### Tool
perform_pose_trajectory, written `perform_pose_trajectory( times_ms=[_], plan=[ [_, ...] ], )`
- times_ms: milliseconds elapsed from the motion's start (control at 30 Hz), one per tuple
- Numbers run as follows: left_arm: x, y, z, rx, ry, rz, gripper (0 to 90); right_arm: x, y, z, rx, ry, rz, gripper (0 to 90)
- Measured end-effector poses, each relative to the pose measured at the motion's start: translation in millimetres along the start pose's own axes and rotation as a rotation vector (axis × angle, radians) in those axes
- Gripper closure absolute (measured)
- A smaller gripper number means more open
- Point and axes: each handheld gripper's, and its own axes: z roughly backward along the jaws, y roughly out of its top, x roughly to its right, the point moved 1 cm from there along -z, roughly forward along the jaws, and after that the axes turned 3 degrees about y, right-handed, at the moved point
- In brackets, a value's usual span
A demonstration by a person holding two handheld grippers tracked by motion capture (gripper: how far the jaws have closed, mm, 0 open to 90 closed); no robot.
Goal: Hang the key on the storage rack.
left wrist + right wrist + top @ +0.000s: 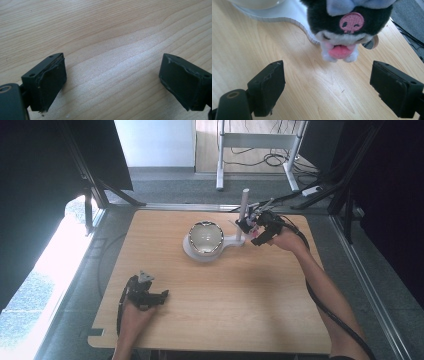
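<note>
A small black and white plush toy (345, 23) with a pink skull patch and a pink tongue lies on the wooden table (225, 300), partly on a white base plate (287, 11). In the high view the plush toy (246, 224) sits by a white upright post (244, 202) at the plate's right end. My right gripper (327, 85) stands open just short of the toy, touching nothing; the high view puts this gripper (261, 234) right beside it. At the table's front left, my left gripper (152, 296) rests open over bare wood, with nothing between its fingers (51, 80).
A shiny round bowl (205, 237) sits on the wide end of the white base plate (227, 241), left of the post. Black curtains and stand legs flank the table. A white desk frame (260, 142) stands on the floor beyond the far edge.
</note>
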Motion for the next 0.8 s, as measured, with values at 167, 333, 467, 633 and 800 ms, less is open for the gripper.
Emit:
perform_pose_trajectory(
  times_ms=[167, 333, 467, 633, 800],
  plan=[
    [0.1, 0.0, 0.0, 0.0, 0.001, 0.0, 7.3, -5.7, -3.1, 7.8, 0.007, 0.011, 0.016, 12.7],
    [0.0, 0.0, 0.0, 0.0, 0.0, 0.0, 7.3, -12.6, -7.5, 12.3, 0.005, 0.022, 0.034, 12.6],
    [0.0, 0.0, 0.0, 0.0, 0.0, 0.0, 7.3, -17.7, -10.9, 15.8, 0.01, 0.03, 0.052, 12.6],
    [0.0, 0.0, 0.0, 0.0, 0.0, 0.0, 7.3, -25.2, -13.8, 21.5, 0.023, 0.039, 0.066, 12.5],
    [0.1, 0.0, 0.0, 0.0, 0.001, 0.0, 7.3, -34.5, -17.8, 26.4, 0.031, 0.05, 0.083, 12.4]
  ],
)
